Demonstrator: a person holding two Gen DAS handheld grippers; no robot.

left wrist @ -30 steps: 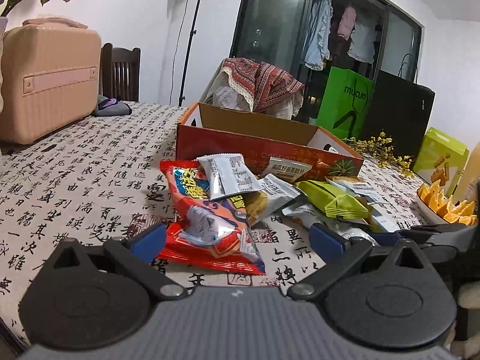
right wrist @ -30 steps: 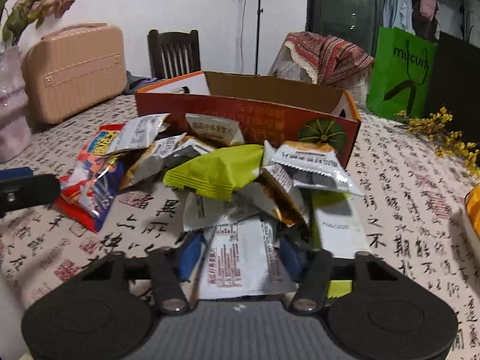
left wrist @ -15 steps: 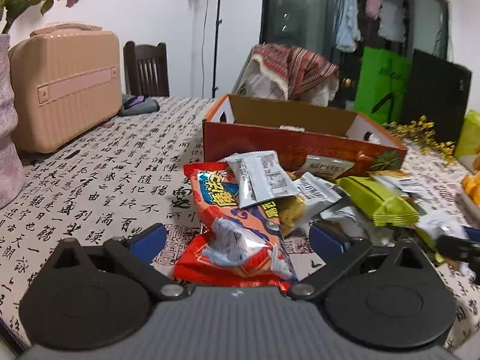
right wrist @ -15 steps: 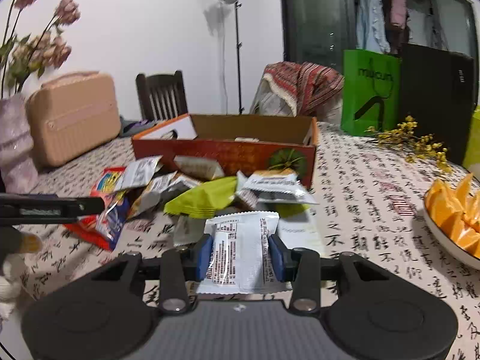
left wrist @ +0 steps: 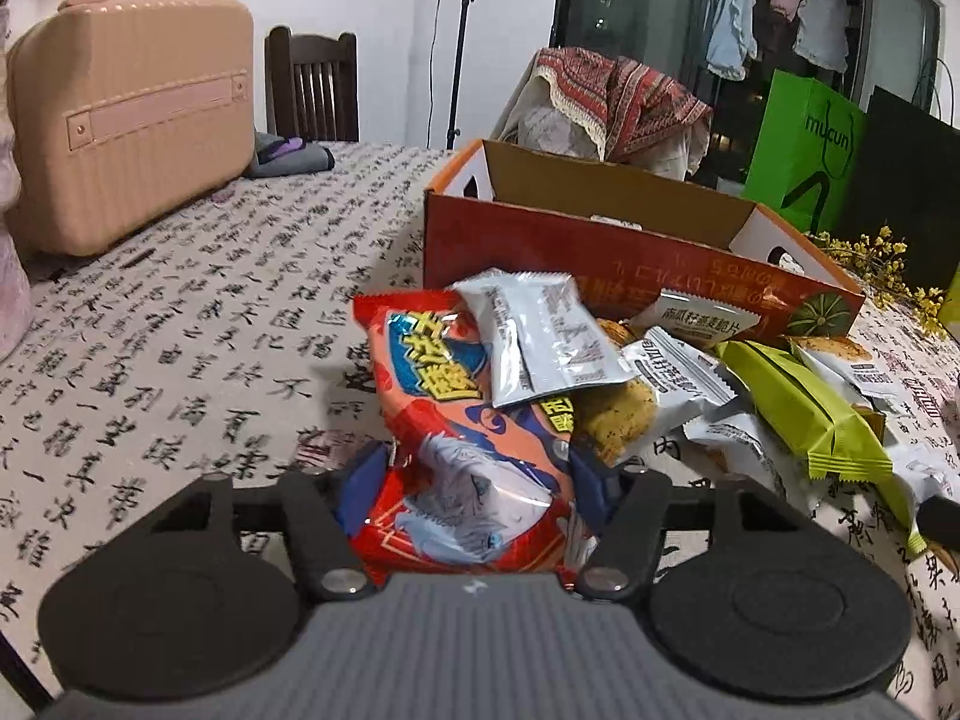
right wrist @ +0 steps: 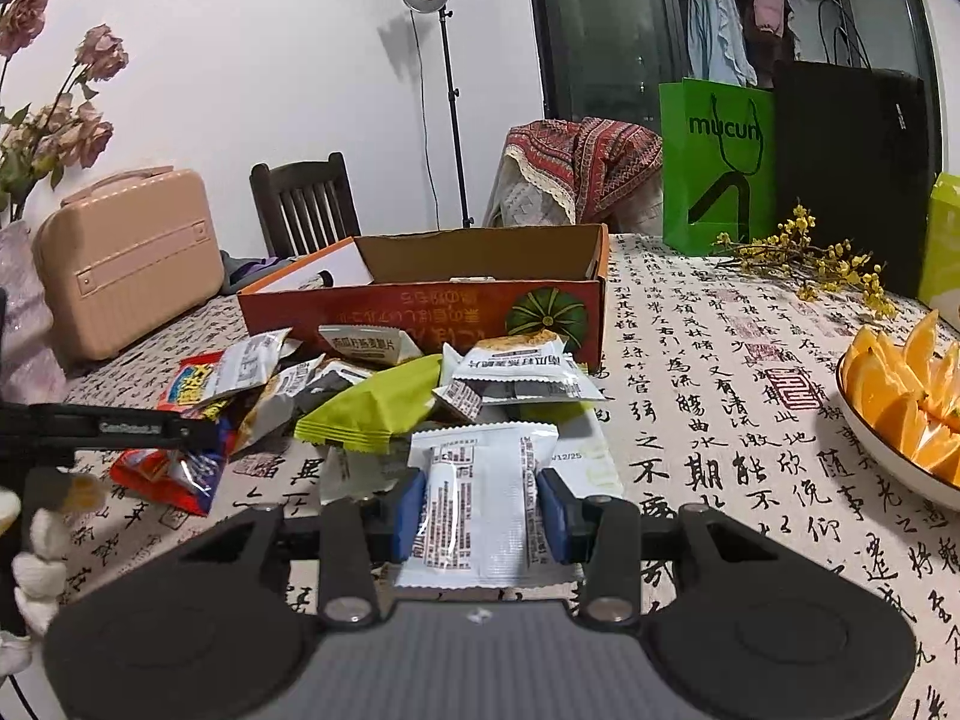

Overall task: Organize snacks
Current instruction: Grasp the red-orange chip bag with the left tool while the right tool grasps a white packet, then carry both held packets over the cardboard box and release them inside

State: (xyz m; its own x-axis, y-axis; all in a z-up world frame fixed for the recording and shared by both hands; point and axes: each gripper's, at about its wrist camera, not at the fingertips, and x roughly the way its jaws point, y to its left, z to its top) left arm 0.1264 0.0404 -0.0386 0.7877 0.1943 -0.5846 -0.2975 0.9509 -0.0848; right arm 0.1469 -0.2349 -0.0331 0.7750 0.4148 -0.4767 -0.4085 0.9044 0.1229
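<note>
A red snack bag (left wrist: 444, 420) lies at the left end of a heap of packets in front of an orange cardboard box (left wrist: 540, 252). My left gripper (left wrist: 474, 480) is closing on this bag; its blue pads press the crumpled near end from both sides. In the right wrist view my right gripper (right wrist: 483, 510) is shut on a white snack packet (right wrist: 480, 480), held up above the tablecloth. Beyond it lie a green packet (right wrist: 378, 405) and several white ones, then the box (right wrist: 420, 306). The left gripper's black body shows at that view's left edge.
A pink hard case (left wrist: 126, 114) stands at the table's far left beside a vase (right wrist: 24, 312) of flowers. A bowl of orange slices (right wrist: 888, 462) sits at the right. A green paper bag (right wrist: 720, 168), a black bag and yellow sprigs (right wrist: 810, 258) stand behind.
The left jaws went from wide apart to closed on the red bag as the gripper moved in. The right gripper raised the white packet off the heap and tilted upward.
</note>
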